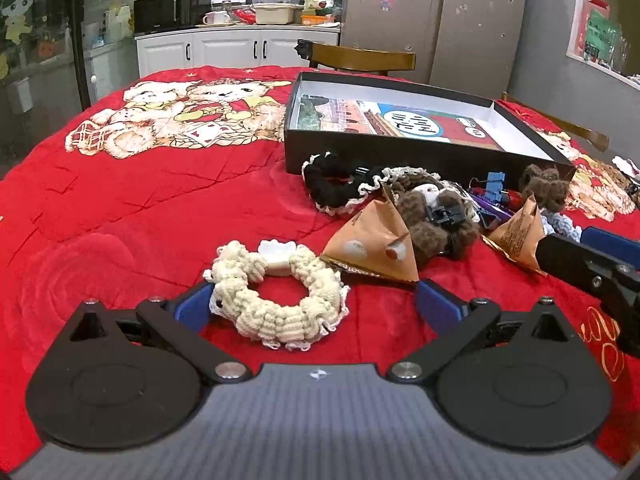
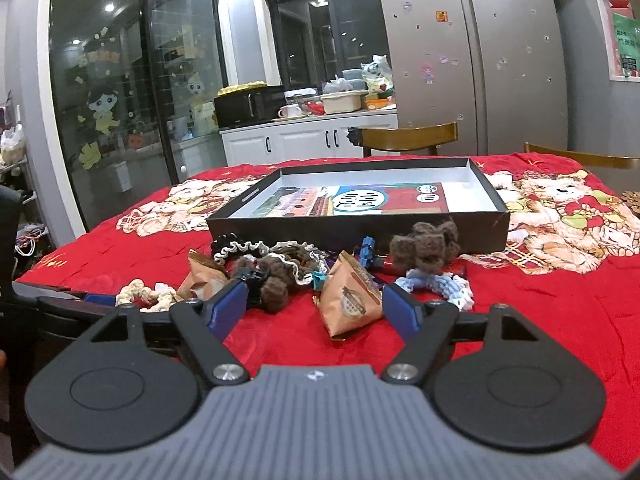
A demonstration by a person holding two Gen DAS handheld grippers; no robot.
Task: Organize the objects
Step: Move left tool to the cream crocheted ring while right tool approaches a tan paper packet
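The left gripper [image 1: 316, 308] was spread wide around the cream scrunchie [image 1: 276, 300] near the worktop's front edge, pads not touching it. The right gripper [image 2: 316, 308] gaped too, nothing pinched, an orange packet [image 2: 350, 300] between its fingers. The pile by the black box [image 2: 360, 228] was a jumble, half its bits buried.

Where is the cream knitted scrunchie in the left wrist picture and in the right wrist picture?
Left wrist: cream scrunchie low centre, between the open left claw fingers.
Right wrist: cream scrunchie low left, small, beside the right claw.
Shared landmark: black box beyond the pile.
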